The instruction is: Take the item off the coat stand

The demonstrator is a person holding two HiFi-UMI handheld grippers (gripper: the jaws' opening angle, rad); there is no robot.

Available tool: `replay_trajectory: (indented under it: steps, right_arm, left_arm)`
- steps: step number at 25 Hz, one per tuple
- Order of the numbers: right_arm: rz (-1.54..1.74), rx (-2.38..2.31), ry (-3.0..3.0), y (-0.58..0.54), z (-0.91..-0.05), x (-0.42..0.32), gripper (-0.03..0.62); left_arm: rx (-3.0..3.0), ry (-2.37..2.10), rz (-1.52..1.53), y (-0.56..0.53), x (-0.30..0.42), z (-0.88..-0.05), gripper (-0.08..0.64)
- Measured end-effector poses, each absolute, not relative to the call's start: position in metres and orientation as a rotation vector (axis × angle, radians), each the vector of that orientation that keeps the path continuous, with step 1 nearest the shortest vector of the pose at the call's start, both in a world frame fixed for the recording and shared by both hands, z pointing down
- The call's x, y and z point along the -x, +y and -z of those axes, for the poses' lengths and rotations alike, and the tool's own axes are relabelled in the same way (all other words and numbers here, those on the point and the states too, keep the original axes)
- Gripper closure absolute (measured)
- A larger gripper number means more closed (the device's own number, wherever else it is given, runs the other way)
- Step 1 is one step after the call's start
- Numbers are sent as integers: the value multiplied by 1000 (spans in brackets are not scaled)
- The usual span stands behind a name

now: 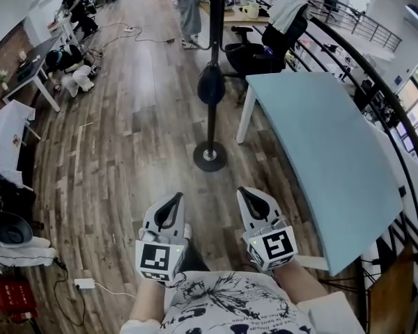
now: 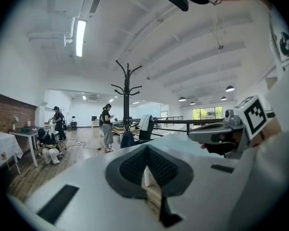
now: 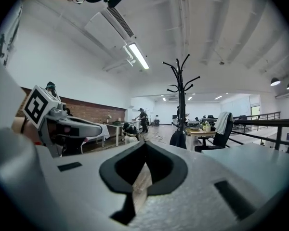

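Nothing legible in sight.
Only coded square markers (image 1: 155, 257) on the cubes of the left gripper (image 1: 177, 197) and right gripper (image 1: 243, 191); the shirt (image 1: 230, 303) print forms no readable words.

Bare wood floor (image 1: 139, 138) lies open between the left gripper (image 1: 174, 202) and right gripper (image 1: 247, 195), both with jaws together, and the coat stand (image 1: 214, 40), whose round base (image 1: 210, 156) has clear boards on its left. On the stand's right a pale blue table (image 1: 320, 145) crowds in, its white leg (image 1: 244, 113) near the pole, with a black office chair (image 1: 261, 51) beyond and a black railing (image 1: 376, 82) along the table's far side. A dark hanging item (image 1: 211, 84) bulges from the pole.
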State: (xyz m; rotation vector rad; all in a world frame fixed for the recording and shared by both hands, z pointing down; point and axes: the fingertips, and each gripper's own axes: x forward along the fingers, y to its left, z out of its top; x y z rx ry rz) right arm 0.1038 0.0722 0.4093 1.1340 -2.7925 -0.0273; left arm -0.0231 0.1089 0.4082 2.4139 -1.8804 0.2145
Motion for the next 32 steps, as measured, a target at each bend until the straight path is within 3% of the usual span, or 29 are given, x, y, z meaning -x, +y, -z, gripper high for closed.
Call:
replay_trajectory:
  steps: [6, 12, 27, 32]
  right_arm:
    - [25, -1255, -2730, -27, -402, -7, 598]
    - [-51, -1403, -2642, -107, -410, 36, 598]
    - [-58, -1379, -2534, -275, -443, 43, 597]
    - [-104, -1256, -2522, -317, -470, 43, 455]
  left_arm:
    - [-2437, -1835, -223, 7, 136, -392, 555]
    - [-2534, -1767, -248, -73, 195, -394, 555]
    - [-2594, -1706, -208, -245, 182, -398, 555]
    - [-2597, -1658, -200, -276, 161, -400, 555]
